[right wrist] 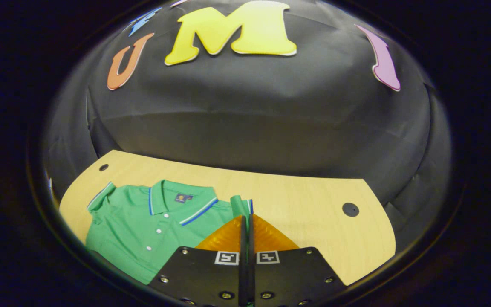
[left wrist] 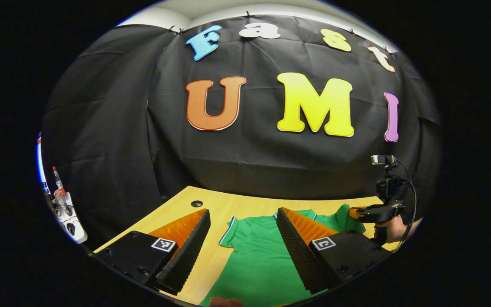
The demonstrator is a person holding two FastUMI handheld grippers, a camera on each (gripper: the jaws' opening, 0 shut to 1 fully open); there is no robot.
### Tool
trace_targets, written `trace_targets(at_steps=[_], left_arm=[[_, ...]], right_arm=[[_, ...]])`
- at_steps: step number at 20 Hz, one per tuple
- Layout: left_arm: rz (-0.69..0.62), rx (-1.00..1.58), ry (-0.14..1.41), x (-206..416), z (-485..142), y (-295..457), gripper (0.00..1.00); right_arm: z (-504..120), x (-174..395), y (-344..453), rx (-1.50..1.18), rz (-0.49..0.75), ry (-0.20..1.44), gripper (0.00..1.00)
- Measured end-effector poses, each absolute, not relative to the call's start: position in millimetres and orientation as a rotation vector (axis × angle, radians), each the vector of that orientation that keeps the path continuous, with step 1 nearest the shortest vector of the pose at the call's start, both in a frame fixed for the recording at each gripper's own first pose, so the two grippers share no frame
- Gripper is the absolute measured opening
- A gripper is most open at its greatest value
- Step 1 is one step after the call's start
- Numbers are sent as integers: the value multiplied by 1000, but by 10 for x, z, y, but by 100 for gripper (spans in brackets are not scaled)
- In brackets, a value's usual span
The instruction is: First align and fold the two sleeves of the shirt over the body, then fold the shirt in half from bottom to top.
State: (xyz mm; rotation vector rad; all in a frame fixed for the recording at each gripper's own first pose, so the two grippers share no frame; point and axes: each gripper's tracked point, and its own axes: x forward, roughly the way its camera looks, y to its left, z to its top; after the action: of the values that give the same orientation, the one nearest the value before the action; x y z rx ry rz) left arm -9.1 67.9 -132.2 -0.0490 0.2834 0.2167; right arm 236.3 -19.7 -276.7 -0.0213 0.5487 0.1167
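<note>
A green polo shirt (left wrist: 258, 256) (right wrist: 143, 226) lies face up on the wooden table (right wrist: 305, 204), collar toward the wall. My left gripper (left wrist: 242, 213) hovers open over the shirt's left half, nothing between its fingers. The left sleeve (left wrist: 227, 236) lies flat between them, farther off. In the right gripper view my right gripper (right wrist: 245, 218) is shut on the shirt's right sleeve (right wrist: 239, 204), whose striped cuff sticks up past the fingertips. In the left gripper view that right gripper (left wrist: 362, 213), held by a hand (left wrist: 392, 230), lifts the sleeve (left wrist: 343, 217) off the table.
Round cable holes (left wrist: 197, 204) (right wrist: 350, 209) sit near the table's far corners. A white shelf with a bottle (left wrist: 64, 204) stands off the table's left side. The black cloth wall rises just behind the far edge. Bare wood lies to the right of the shirt.
</note>
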Motion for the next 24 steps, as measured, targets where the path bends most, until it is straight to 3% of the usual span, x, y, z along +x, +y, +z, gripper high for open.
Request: trace_targets(at_steps=[7,9,10,12,13,14,15,17,24], left_arm=[[267,-40,265,-230,-1276,1228,99],[270,-53,270,-234,-1293,1328,99],[268,-57,269,-214,-1305,1357,99],[246,-65,266,-165,-1342,1381,100],[220,-68,264,-117,-1356,1373,100],[187,-71,260,-63,-1368,1350,100],[154,-73,262,-4,-1402,1328,100],[81,-79,272,129,-1510,1261,100],[-78,-126,340,636,-1996,1243,99]], right_arm=[[-2797,2138,641,-27,228,613,1],[-2665,2043,791,6,261,607,6],[-2562,2014,815,17,265,591,17],[-2359,1935,757,14,249,559,15],[-2238,1878,722,11,242,540,39],[-2108,1805,664,4,234,521,45],[-1993,1727,599,-6,224,501,64],[-1725,1554,473,-23,203,458,84],[-1169,779,239,-19,180,401,87]])
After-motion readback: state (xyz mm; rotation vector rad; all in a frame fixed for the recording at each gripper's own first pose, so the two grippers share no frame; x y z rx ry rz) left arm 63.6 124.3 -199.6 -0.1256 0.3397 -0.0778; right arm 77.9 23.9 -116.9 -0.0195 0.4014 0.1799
